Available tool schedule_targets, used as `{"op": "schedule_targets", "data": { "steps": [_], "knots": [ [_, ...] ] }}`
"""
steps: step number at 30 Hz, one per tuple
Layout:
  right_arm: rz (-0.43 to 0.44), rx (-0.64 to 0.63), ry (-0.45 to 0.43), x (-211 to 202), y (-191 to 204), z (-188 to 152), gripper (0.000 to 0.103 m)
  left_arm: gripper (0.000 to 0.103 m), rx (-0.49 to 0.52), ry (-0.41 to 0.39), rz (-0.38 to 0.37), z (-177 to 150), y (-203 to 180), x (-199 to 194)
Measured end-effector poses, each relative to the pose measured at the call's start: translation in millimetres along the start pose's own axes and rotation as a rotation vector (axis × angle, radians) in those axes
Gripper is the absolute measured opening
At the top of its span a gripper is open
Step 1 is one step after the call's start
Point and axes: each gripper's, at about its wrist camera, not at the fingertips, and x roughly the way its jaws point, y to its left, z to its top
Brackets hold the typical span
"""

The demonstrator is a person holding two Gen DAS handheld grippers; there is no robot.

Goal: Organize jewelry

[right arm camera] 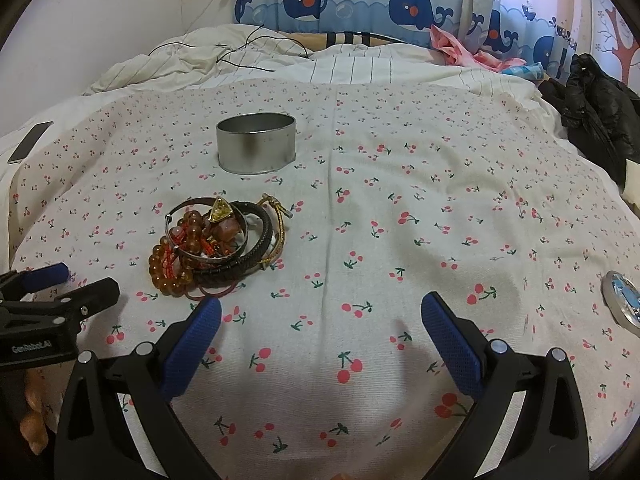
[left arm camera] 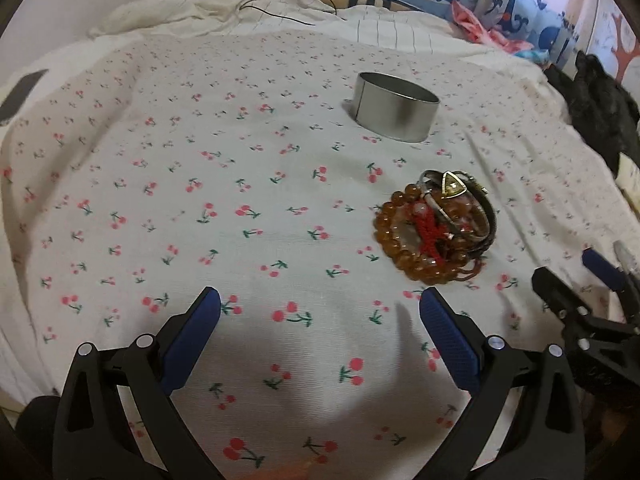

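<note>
Nearby, both tools gape empty over the cherry-print cloth (right arm camera: 400, 208) on the bed: left tool (left arm camera: 320, 320), right tool (right arm camera: 320, 320). Just beyond them lies the jewelry pile (right arm camera: 218, 242), with the round tin (right arm camera: 256, 144) farther back. A phone (right arm camera: 30, 142) lies left of the tin, a black jacket (right arm camera: 596, 100) well right.
</note>
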Motion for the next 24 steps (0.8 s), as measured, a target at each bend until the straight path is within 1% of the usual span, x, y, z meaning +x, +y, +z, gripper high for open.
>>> {"op": "schedule_targets", "data": {
  "steps": [2, 10, 24],
  "knots": [
    [-0.001, 0.001, -0.001, 0, 0, 0, 0.096, 0.096, -0.002, 0.011, -0.008, 0, -1, 1],
    [0.004, 0.005, 0.001, -1, 1, 1, 0.096, 0.096, 0.026, 0.014, -0.023, -4, -11, -4],
    [0.009, 0.003, 0.011, 1, 2, -1, 0.096, 0.096, 0.01, 0.016, -0.042, -3, -8, -3]
  ]
}}
